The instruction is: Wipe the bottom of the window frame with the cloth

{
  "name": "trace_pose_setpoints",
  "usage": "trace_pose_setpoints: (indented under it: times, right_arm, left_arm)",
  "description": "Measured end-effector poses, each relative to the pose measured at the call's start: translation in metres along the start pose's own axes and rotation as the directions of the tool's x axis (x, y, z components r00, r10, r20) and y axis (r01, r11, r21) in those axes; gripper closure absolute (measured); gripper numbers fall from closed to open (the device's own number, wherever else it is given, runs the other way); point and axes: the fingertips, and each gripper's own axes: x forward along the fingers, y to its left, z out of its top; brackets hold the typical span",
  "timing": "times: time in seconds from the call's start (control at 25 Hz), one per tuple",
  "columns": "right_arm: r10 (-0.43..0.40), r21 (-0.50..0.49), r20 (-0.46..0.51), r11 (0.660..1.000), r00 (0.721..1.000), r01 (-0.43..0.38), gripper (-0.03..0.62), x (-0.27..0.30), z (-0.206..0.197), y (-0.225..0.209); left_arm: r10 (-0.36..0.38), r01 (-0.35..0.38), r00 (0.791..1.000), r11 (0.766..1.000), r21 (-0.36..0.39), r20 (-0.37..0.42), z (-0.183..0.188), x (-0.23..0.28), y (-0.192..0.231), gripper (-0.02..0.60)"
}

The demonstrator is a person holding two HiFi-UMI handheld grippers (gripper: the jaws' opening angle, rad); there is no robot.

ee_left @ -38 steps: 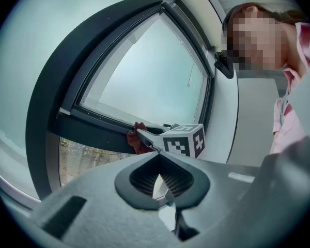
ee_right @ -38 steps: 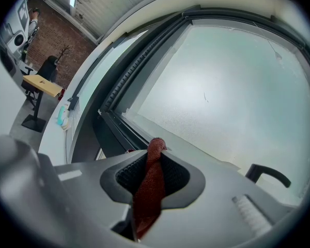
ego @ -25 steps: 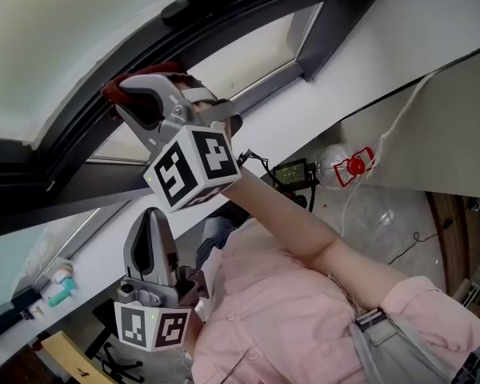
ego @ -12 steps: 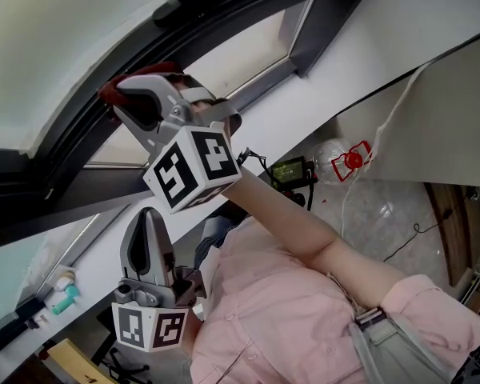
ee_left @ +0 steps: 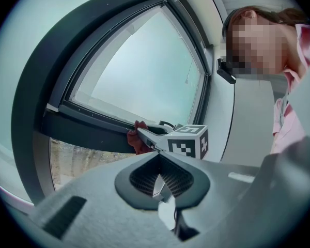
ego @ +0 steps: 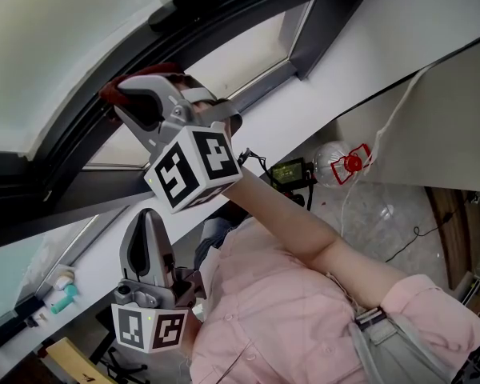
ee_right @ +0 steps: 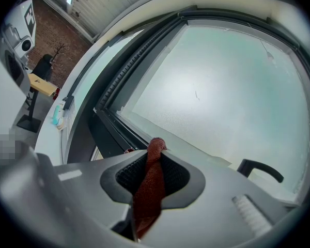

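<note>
R gripper (ego: 134, 96) is up at the window, jaws clamped on the red cloth (ee_right: 149, 185). A folded strip runs btwn the pads and pokes out past the tips. In head view the cloth's free end sits against the dark window frame (ego: 40, 162), on the bottom bar just under the frosted glass (ee_right: 212, 81). L gripper view agrees: cloth bunched against that bar, w/ R gripper right behind it. L gripper (ego: 150, 226) hangs lower, close to the person's pink shirt (ego: 280, 326) and well apart from the frame. Its jaws are closed together w/ nothing btwn them. White sill (ego: 344, 78) runs beneath the frame. A small teal item (ego: 58, 296) lies on it, far to the left. Black window handle (ee_right: 259, 170) shows at right in R gripper view.
</note>
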Motion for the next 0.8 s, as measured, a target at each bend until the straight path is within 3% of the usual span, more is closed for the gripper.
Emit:
trace_pose_setpoints:
  times: [0.8]
  right_arm:
    - [0.001,0.01,0.01,1.0,1.0,-0.001,0.52,-0.0037,-0.0047,-0.0073]
  left_arm:
    - [0.022,-0.022,1.0,1.0,0.003,0.008,-0.0015,0.003,-0.0056,0.588]
